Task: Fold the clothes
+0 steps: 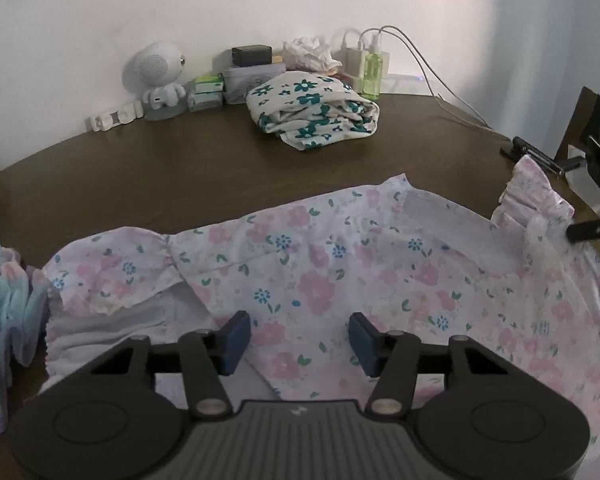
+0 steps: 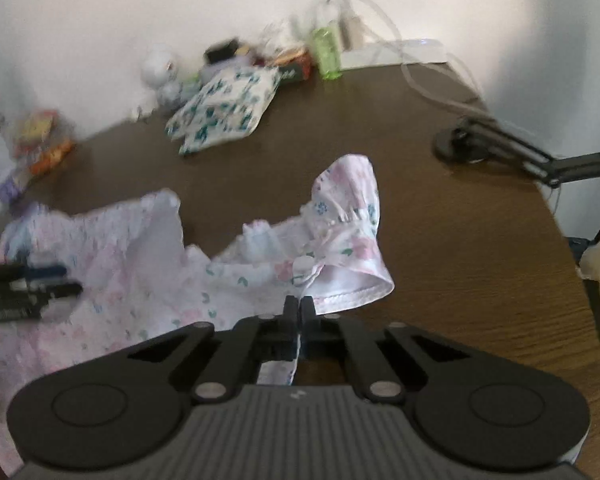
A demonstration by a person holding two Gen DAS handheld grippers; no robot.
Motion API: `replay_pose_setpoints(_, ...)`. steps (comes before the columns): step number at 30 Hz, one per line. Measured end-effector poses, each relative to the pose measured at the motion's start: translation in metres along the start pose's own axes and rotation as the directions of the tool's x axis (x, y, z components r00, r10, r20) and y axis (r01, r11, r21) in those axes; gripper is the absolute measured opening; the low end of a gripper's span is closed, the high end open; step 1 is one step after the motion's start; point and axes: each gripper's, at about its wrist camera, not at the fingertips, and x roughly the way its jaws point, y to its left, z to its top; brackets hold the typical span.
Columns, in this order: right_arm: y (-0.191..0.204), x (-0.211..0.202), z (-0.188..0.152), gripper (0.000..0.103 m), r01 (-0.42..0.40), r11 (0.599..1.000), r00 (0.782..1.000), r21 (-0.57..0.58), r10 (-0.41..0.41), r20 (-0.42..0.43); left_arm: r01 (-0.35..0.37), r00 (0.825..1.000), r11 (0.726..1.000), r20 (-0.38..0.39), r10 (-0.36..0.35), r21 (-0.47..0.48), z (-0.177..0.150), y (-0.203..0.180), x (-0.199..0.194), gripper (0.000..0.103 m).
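A pink floral garment lies spread on the brown table. My left gripper hovers over its near middle, blue pads apart and nothing pinched between them. In the right wrist view my right gripper is shut on the hem of the garment's ruffled sleeve, which stands raised off the table. That same raised sleeve shows at the right of the left wrist view, with a dark finger of the right gripper on it. The left gripper appears blurred at the left edge.
A folded teal-flowered garment sits at the back. Behind it along the wall are a white robot-shaped speaker, small boxes, a green bottle and charger cables. A black stand arm lies right; pastel clothes lie left.
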Motion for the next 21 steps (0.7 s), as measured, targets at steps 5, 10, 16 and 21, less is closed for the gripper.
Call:
replay_pose_setpoints(5,-0.015,-0.003,0.007,0.001,0.046,0.999,0.999,0.025,-0.046,0.001,-0.003,1.000,1.000,0.024,0.003,0.008,-0.006,-0.002,-0.003,0.054)
replay_pose_setpoints(10,-0.020,-0.007,0.011,0.001,0.072,0.997,0.997,0.035,-0.072,0.018,0.003,1.000,1.000,0.026,-0.004,0.014,-0.006,0.000,-0.004,0.055)
replay_pose_setpoints(16,-0.034,0.001,0.007,0.004,0.100,0.993,0.995,0.059,-0.101,0.007,0.002,0.999,1.000,0.034,-0.002,0.013,-0.007,0.000,-0.004,0.055)
replay_pose_setpoints(21,-0.044,-0.021,-0.009,0.044,-0.057,0.980,0.998,0.189,0.056,0.012,0.003,0.999,1.000,0.041,-0.003,0.012,-0.009,0.000,-0.004,0.055)
